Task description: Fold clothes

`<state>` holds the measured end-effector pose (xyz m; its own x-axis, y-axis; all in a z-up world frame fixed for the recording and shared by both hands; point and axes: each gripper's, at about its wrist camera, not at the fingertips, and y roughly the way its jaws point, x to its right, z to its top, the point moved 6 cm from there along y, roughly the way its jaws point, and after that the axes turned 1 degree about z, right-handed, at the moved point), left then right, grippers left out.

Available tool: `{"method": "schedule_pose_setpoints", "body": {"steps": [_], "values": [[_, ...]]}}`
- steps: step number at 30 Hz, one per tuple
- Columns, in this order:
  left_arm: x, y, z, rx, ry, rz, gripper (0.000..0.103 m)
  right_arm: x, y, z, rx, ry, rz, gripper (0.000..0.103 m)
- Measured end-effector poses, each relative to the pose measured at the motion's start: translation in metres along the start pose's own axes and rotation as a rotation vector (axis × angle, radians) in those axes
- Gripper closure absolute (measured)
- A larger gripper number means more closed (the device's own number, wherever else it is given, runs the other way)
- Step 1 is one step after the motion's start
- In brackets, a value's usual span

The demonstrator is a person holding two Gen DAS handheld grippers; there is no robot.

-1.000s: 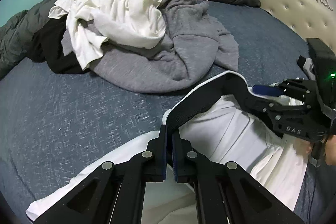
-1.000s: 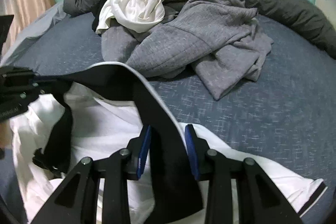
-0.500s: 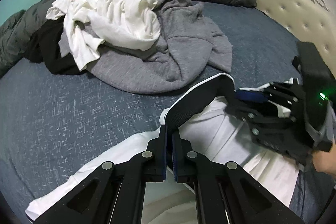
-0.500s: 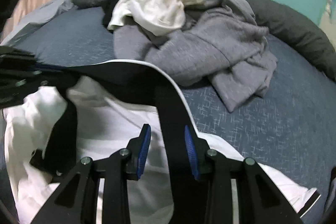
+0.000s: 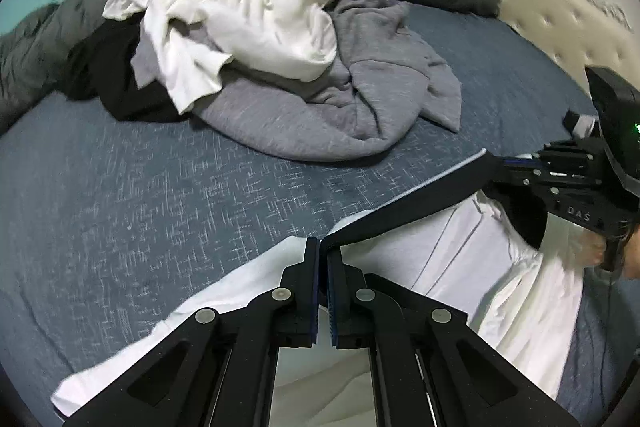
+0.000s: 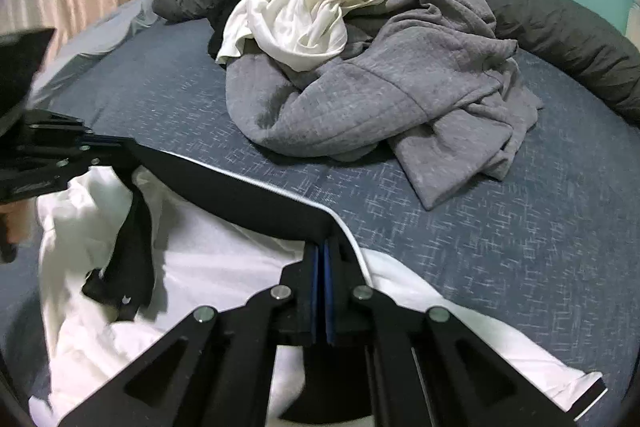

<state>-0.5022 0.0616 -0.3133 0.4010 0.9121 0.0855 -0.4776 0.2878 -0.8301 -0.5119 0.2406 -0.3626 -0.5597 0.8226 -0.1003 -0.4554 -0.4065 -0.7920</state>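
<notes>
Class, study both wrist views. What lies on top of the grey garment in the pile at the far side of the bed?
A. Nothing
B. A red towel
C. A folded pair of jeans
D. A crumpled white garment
D: a crumpled white garment lies bunched on top of the grey garment in both wrist views.

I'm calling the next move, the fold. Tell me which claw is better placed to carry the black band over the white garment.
Neither, going by position: the left claw and right claw are each shut on an end of the black band, taut between them over the white garment. It probably takes both together.
</notes>
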Motion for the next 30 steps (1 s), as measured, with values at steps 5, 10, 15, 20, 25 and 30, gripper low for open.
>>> {"method": "schedule_pose_setpoints", "body": {"steps": [5,10,15,20,25,30], "values": [[0.009,-0.003,0.005,0.011,-0.009,-0.006,0.1,-0.008,0.0,0.001,-0.036,-0.009,0.046,0.097],[0.013,-0.006,0.01,0.02,-0.013,-0.004,0.1,-0.006,0.003,0.001,-0.036,-0.017,-0.062,0.061],[0.007,-0.008,0.012,0.028,-0.032,-0.002,0.1,-0.011,-0.005,0.001,0.016,-0.033,-0.065,0.049],[-0.002,-0.008,0.013,0.033,-0.082,-0.004,0.1,-0.018,0.006,-0.011,-0.039,-0.109,-0.099,0.051],[-0.003,-0.009,0.015,0.037,-0.087,-0.004,0.1,-0.002,-0.003,-0.017,-0.02,-0.074,-0.123,0.096],[0.0,-0.006,0.017,0.028,-0.091,-0.018,0.1,0.019,-0.023,-0.015,0.038,0.046,-0.019,0.096]]}}
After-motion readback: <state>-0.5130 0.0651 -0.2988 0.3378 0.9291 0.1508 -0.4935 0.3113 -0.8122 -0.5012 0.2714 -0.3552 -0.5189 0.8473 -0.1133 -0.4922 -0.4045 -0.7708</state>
